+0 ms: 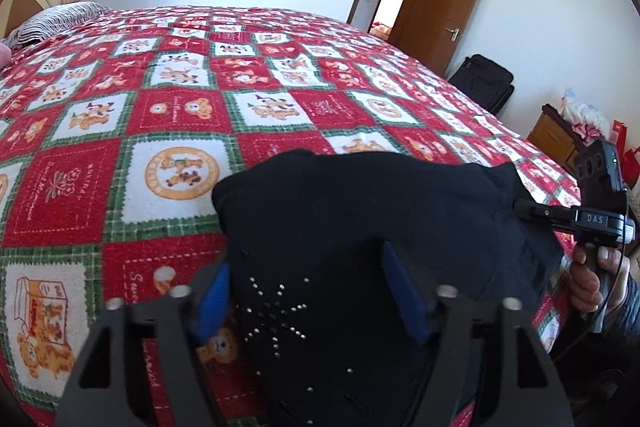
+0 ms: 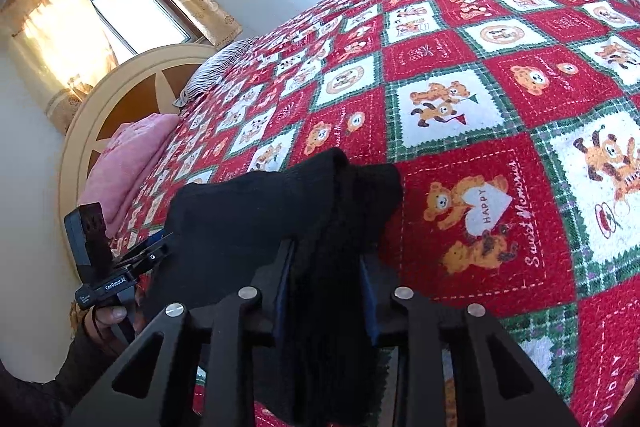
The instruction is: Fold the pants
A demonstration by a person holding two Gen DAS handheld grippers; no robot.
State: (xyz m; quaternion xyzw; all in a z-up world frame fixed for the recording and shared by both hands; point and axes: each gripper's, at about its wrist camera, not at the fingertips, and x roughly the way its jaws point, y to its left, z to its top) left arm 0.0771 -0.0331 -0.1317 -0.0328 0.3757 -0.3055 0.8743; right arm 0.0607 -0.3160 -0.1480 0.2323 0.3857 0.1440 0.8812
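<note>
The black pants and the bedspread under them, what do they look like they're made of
Black pants: apparently a soft matte knit, going by the fuzzy, light-absorbing surface and limp drape; small shiny studs form a starburst. Bedspread: looks like napped, flannel-like cotton with a printed bear patchwork, matte and slightly fuzzy. The exact fibres cannot be told.

The right tool (image 1: pixel 596 219) carries "DAS"; the left tool (image 2: pixel 116 285) carries "GenRobot.AI". The bedspread (image 2: pixel 480 163) reads "HAPPY", "Sweet Memories", and "HOLIDAY".

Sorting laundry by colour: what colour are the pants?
Black pants, with small silver studs; clearest in the left wrist view.
</note>
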